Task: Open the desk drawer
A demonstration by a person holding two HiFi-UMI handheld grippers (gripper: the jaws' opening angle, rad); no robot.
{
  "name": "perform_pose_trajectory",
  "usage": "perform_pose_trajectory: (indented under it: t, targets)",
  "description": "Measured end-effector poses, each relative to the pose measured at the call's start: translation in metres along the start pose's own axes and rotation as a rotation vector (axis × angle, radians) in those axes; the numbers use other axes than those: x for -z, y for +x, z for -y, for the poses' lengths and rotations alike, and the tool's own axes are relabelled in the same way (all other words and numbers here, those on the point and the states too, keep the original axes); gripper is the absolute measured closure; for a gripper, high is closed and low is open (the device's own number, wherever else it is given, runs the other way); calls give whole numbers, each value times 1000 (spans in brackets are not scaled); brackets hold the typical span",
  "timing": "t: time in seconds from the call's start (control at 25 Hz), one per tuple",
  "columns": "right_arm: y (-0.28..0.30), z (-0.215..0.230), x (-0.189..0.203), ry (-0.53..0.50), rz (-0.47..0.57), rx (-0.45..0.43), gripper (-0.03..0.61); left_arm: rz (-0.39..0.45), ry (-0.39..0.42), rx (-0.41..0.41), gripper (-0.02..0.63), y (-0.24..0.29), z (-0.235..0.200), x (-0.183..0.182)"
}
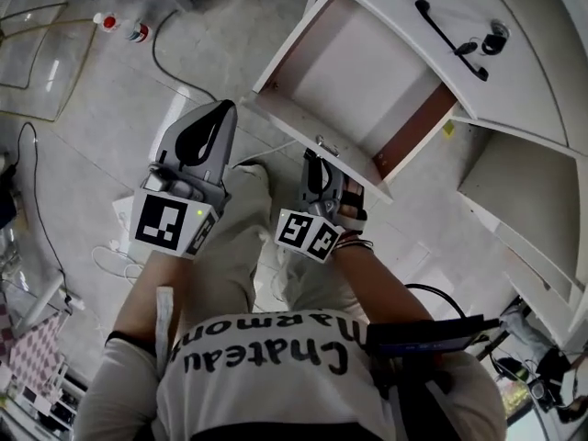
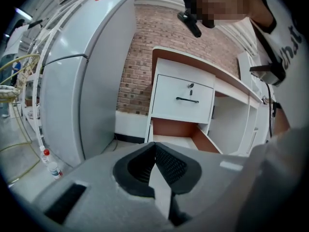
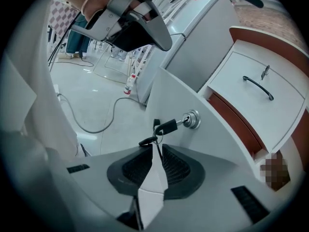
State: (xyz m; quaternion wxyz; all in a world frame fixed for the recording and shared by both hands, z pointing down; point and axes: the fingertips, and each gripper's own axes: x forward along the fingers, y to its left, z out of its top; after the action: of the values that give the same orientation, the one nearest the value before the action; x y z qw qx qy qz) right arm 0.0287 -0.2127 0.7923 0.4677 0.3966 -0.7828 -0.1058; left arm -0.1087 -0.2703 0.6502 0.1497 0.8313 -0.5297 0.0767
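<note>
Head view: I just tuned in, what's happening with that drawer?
A person is working the desk's lower drawer, which stands pulled well out. The right gripper is at the drawer front, its fingers closed, apparently on the keys hanging from the lock. The left gripper is shut and empty, held off to the side. The upper drawer is closed.

Pale glossy tiled floor (image 1: 92,108) under my feet, grey cable (image 3: 100,131) looping across it, bare red-brick wall (image 2: 145,42) ahead of me, tall white fridge (image 2: 82,91) against it on my left, white desk (image 1: 524,168) with brown edging beside that, even indoor light.
</note>
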Motion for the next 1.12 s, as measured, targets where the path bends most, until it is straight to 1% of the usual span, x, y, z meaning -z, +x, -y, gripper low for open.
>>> perform_pose_trajectory:
  t: [0.2,0.32,0.4,0.52,0.76,0.96,1.04,1.12]
  targets:
    - [1,-2,0,3,-8,-18,548,-6,-95,-22,598,-5,0,-15]
    - [1,-4,1,-6,-25,-50,542,1,-98,-23,598,-16,6,-37]
    - [-1,-7,2,-12,-38,-79,504,-1,-97,-32,598,-25,7,-51]
    - [-6,-6,4,-13,-65,-93,502,-10,-105,-48,598,-39,4,-68]
    - [-29,-7,29,41,-216,-99,502,-41,-106,-74,598,-69,0,-83]
    - [-75,7,30,160,-277,-92,503,-51,-123,-75,598,-77,16,-94]
    - [-96,23,26,247,-311,-82,503,-52,-129,-59,598,-75,31,-104]
    - [-118,43,16,368,-337,-66,503,-48,-139,-33,598,-74,49,-120]
